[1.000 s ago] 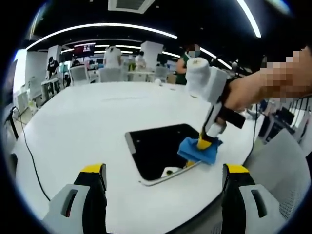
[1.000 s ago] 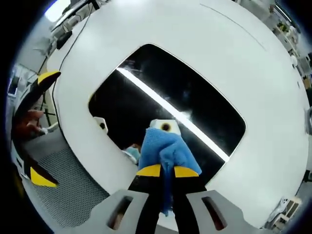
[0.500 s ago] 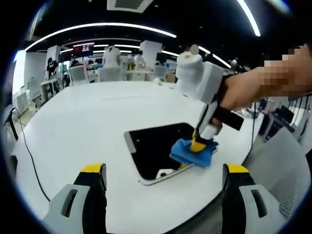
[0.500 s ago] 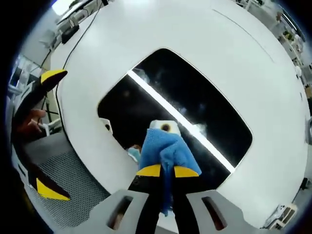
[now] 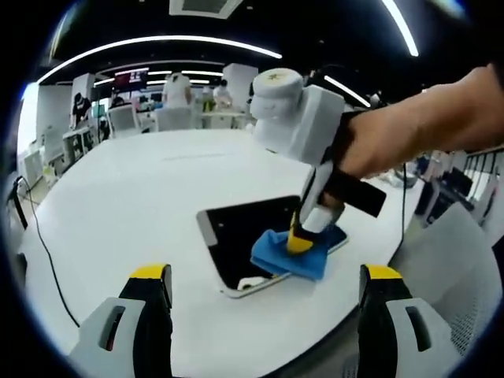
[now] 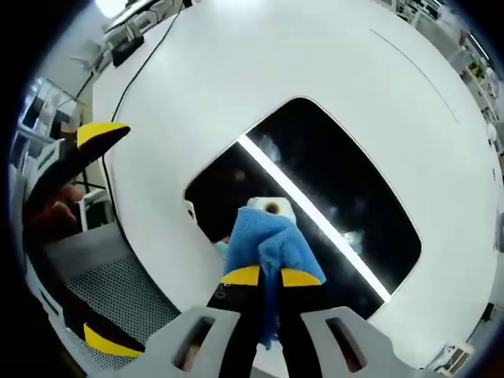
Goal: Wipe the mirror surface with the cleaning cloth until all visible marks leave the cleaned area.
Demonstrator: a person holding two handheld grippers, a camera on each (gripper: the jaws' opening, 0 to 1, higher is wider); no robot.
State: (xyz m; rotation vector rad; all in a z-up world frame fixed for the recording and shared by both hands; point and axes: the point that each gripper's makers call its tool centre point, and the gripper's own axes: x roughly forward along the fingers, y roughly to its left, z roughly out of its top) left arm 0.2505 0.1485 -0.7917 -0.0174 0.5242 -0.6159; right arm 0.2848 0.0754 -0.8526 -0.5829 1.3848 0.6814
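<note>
In the left gripper view, my left gripper (image 5: 260, 315) hovers near the table's near edge, its two yellow-tipped jaws spread wide apart with nothing between them. Ahead of it the mirror (image 5: 236, 244) lies flat on the white table (image 5: 118, 205), a dark rounded rectangle reflecting the ceiling. To the right, my right gripper (image 5: 298, 241) reaches down from my hand (image 5: 386, 142), its yellow tips pressing the blue cleaning cloth (image 5: 279, 256) onto the near right part of the mirror. Far behind the table, people and chairs stand in an office space.

In the right gripper view, the left gripper (image 6: 75, 236) shows at the left edge beside a mesh chair (image 6: 118, 291). The mirror (image 6: 331, 181) sits in the middle of the table (image 6: 236, 71), a bright strip of ceiling light reflected across it and faint smudges near that strip. My right gripper (image 6: 268, 276) has its jaws pressed together, pinching the cleaning cloth (image 6: 268, 244), which rests on the mirror's near edge.
</note>
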